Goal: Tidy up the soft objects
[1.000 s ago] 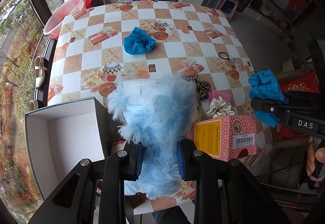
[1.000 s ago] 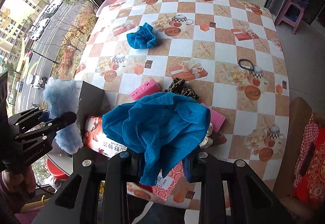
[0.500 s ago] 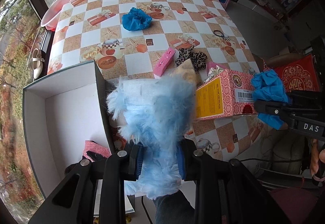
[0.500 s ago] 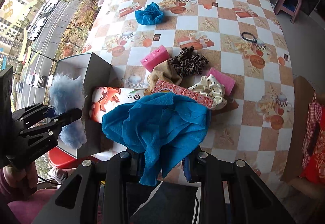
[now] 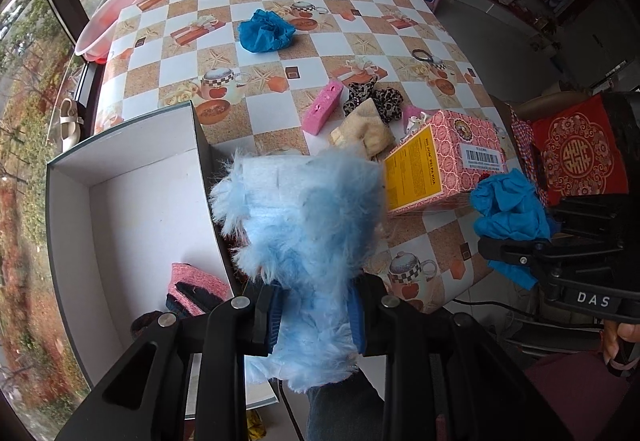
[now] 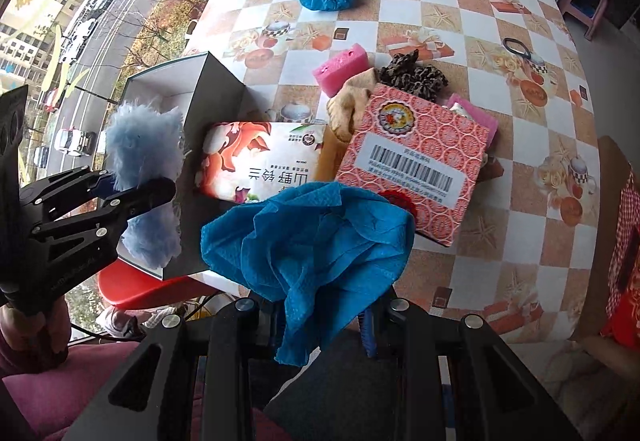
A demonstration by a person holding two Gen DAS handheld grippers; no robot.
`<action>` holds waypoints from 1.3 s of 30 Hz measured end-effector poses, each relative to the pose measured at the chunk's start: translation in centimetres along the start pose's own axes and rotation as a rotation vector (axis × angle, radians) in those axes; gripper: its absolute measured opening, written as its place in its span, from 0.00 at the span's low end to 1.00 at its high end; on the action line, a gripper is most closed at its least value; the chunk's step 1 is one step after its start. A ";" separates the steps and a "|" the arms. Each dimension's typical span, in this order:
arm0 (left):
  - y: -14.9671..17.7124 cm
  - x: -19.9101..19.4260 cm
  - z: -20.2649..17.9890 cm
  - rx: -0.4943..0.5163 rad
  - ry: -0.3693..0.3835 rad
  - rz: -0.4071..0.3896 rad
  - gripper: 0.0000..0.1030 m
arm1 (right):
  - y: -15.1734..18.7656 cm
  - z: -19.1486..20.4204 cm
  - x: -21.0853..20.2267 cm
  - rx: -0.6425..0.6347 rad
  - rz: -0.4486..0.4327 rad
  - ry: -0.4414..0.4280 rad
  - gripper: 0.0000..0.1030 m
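clamping a fluffy light-blue piece point(image 5: 304, 225), the left gripper point(image 5: 314, 307) hangs beside the open box point(image 5: 120, 177); right gripper point(image 6: 320, 315) pinches a blue cloth point(image 6: 312, 237) at three o'clock.

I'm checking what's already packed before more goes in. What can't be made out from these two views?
- Box contents: in the left wrist view a pink cloth shows, but the left gripper and its fluffy blue piece cover the near corner.
- Right wrist view: the box's wall hides its inside.
- Items behind the pink carton: mostly hidden.
- Right gripper: blue cloth covers its pads.
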State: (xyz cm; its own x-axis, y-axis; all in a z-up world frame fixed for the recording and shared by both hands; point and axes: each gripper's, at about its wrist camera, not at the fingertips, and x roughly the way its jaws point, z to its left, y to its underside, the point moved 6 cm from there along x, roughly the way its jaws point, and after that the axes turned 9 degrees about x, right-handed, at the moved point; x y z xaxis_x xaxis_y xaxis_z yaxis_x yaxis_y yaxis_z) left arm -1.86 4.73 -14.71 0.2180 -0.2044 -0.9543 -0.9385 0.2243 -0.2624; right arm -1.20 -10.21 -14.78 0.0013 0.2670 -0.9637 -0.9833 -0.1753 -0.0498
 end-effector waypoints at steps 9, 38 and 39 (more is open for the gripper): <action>1.1 -1.1 3.0 -0.093 -0.012 -0.041 0.29 | -0.6 5.0 0.6 -0.144 0.016 0.005 0.30; 7.7 -3.4 13.2 -0.501 -0.135 -0.103 0.29 | -4.3 19.9 2.9 -0.551 0.089 -0.048 0.30; 7.8 -3.6 13.3 -0.508 -0.141 -0.107 0.29 | -4.4 20.2 2.9 -0.557 0.090 -0.050 0.30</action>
State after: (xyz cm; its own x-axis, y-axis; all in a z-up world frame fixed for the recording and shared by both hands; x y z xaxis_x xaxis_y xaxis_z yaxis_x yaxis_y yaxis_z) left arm -6.40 19.93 -15.24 0.3208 -0.0629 -0.9451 -0.9128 -0.2868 -0.2907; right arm -0.51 10.44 -12.06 -0.0999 0.2705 -0.9575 -0.7344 -0.6694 -0.1125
